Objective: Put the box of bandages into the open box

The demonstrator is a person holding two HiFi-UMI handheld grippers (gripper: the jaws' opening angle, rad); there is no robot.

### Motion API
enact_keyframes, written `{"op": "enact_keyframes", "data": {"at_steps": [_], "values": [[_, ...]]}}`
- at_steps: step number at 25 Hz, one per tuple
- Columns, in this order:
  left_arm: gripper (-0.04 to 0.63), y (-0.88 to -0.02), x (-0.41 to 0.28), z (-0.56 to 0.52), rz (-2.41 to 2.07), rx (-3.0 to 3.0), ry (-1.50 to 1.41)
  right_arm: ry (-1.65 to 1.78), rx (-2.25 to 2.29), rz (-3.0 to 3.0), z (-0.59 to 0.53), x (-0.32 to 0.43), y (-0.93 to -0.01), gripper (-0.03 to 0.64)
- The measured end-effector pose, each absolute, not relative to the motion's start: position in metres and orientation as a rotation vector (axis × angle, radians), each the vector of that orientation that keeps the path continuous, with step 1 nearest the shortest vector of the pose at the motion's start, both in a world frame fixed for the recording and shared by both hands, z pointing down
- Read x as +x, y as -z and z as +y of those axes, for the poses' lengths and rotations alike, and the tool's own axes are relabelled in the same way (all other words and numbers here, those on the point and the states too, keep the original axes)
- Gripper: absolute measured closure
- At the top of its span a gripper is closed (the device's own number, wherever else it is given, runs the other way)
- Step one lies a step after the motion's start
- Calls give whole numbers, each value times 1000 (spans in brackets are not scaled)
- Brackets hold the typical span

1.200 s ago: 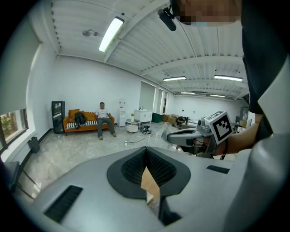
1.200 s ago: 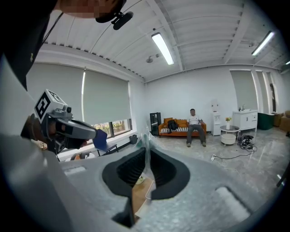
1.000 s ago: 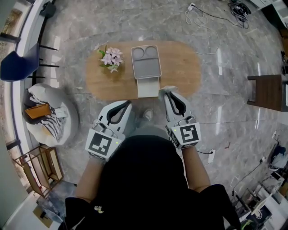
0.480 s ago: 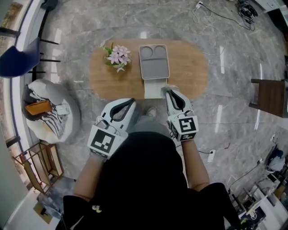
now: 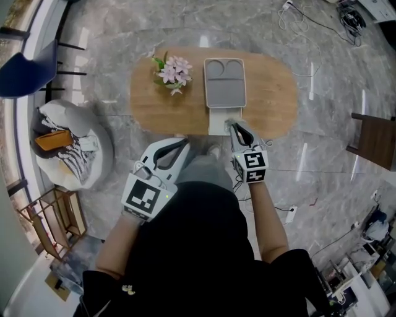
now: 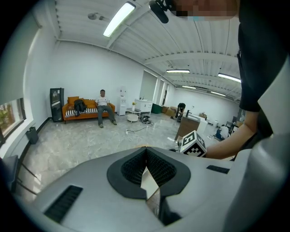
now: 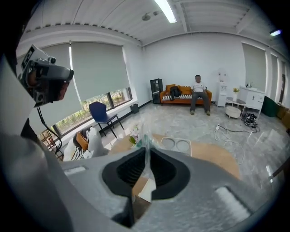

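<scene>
An oval wooden table [image 5: 272, 99] carries a grey open box [image 5: 224, 82] with two round hollows. A small white box [image 5: 219, 121] lies against its near edge, at the table's front rim. My right gripper [image 5: 234, 124] is shut and empty, with its tips just right of the white box. My left gripper [image 5: 184, 143] is also shut and empty, held short of the table's front edge. In the right gripper view the grey box [image 7: 176, 145] lies beyond the meeting jaws. The left gripper view looks across the room, and its jaws meet with nothing between them.
A pot of pink flowers [image 5: 174, 69] stands left of the grey box. Left of the table are a blue chair [image 5: 25, 77], a beanbag [image 5: 68, 151] and a wooden rack [image 5: 52, 229]. A dark side table [image 5: 377, 139] is at the right. Cables [image 5: 309, 18] lie beyond.
My right gripper has reached forward to the table's front edge beside the white box. The left gripper has stayed about where it was. The head view has shifted so the table sits further right.
</scene>
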State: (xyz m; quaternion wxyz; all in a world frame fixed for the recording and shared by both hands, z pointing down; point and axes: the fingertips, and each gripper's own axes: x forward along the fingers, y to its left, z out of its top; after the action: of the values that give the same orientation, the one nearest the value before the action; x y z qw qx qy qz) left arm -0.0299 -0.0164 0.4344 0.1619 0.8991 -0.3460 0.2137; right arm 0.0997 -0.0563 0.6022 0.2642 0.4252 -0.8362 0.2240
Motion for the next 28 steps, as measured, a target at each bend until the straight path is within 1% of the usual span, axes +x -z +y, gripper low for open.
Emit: {"op": "enact_keyframes", "data": {"at_steps": [20,28], "values": [[584,-482,-105,-2,-1002,2417,-690,-882,1011,-1929,-55,77,-801,586],[584,-500,-120,8,-1021,2333,-701,-942,979,-1810,-49,78,-866,584]]}}
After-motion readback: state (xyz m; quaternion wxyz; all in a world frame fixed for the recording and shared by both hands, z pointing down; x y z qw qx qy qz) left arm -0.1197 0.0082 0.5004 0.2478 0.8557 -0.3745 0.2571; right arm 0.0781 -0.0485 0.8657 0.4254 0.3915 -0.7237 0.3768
